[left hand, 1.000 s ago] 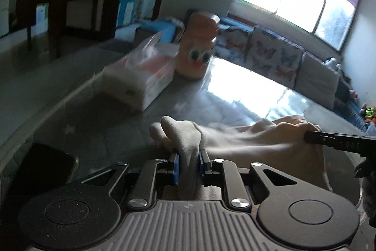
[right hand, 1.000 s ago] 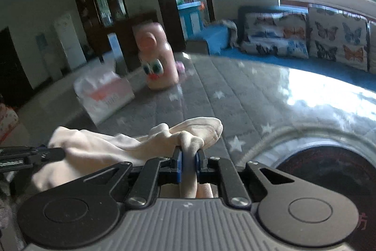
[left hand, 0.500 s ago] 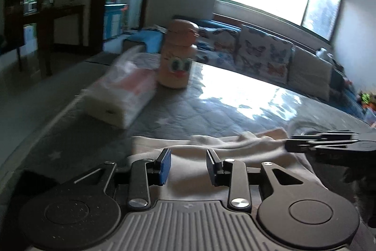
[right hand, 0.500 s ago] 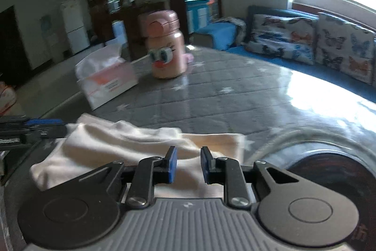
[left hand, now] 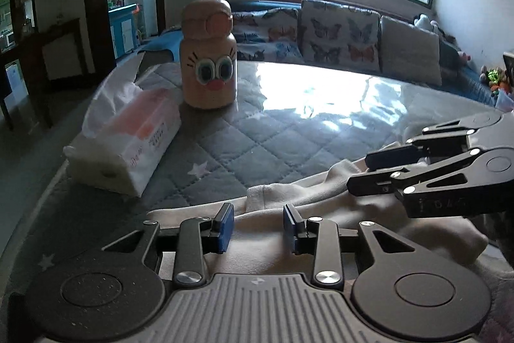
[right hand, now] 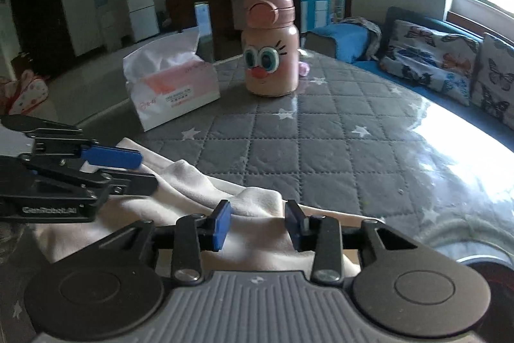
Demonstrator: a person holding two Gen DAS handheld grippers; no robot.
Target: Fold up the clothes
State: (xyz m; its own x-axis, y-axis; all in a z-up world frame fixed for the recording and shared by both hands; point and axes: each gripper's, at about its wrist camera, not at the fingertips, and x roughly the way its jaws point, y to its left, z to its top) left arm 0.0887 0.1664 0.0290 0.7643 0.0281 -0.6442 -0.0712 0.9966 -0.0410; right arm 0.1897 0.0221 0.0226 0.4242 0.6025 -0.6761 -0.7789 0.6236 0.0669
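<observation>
A: What is sitting at the left of the counter [left hand: 289, 130]?

B: A white tissue box [left hand: 128, 147] is lying near the left edge, with a tissue sticking up from its top. Just to its right, a peach bottle [left hand: 208, 57] with cartoon eyes is standing upright, close to the box but not touching it.

A: And the garment?

B: The cream cloth [left hand: 321, 204] is lying flat on the quilted grey cover at the near edge of the counter, a rumpled ridge running across it. In the right wrist view the same cloth [right hand: 205, 192] is spreading from the left tongs [right hand: 128, 169] to beneath the right tongs [right hand: 258, 222].

A: How are the left tongs standing?

B: The left tongs [left hand: 258, 225] are hanging just over the cloth with the blue pads [left hand: 225, 225] spread apart, gripping nothing; cloth is showing in the gap between them.

A: And on the right?

B: The right tongs [left hand: 366, 171] are reaching in from the right side, lying over the cloth's far end. Their fingers are also standing apart, with nothing pinched between them, and cream fabric is showing below the gap.
</observation>
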